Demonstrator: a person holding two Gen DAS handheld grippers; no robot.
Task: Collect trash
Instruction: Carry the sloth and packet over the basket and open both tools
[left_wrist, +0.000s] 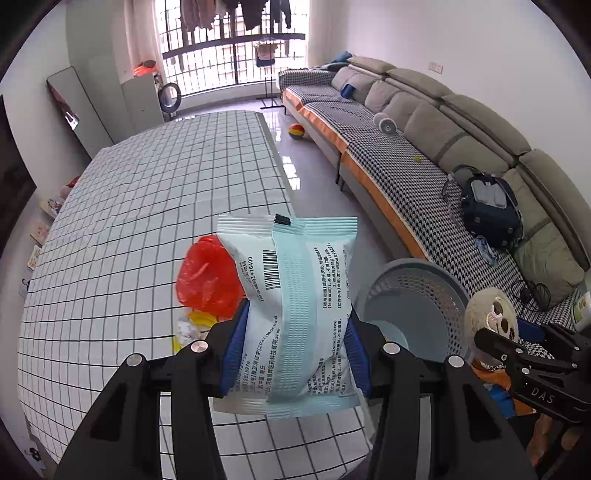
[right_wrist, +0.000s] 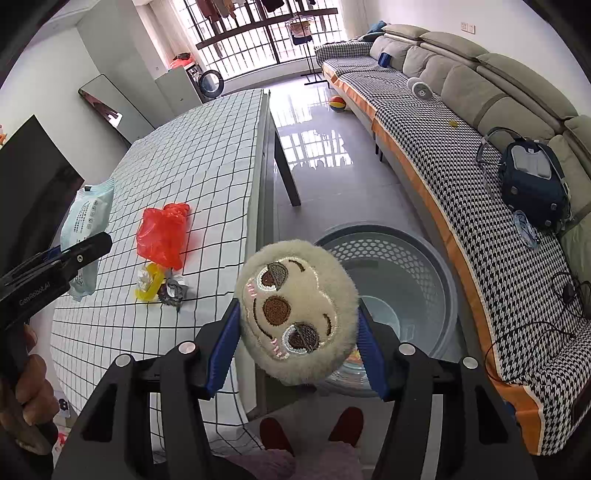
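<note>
My left gripper (left_wrist: 293, 343) is shut on a pale blue and white wipes packet (left_wrist: 295, 295), held above the checked table (left_wrist: 129, 221); it also shows in the right wrist view (right_wrist: 86, 236). My right gripper (right_wrist: 297, 343) is shut on a round plush sloth face toy (right_wrist: 297, 314), held between the table edge and the grey perforated bin (right_wrist: 388, 288). In the left wrist view the toy (left_wrist: 491, 317) and bin (left_wrist: 413, 310) lie to the right. A red plastic bag (right_wrist: 162, 232), a yellow wrapper (right_wrist: 149, 282) and a grey crumpled wrapper (right_wrist: 173, 290) lie on the table.
A long grey sofa with a houndstooth cover (right_wrist: 461, 155) runs along the right, with a dark backpack (right_wrist: 532, 184) on it. A coloured ball (right_wrist: 338, 103) lies on the tiled floor. The person's red slippers (right_wrist: 314, 432) are below the right gripper.
</note>
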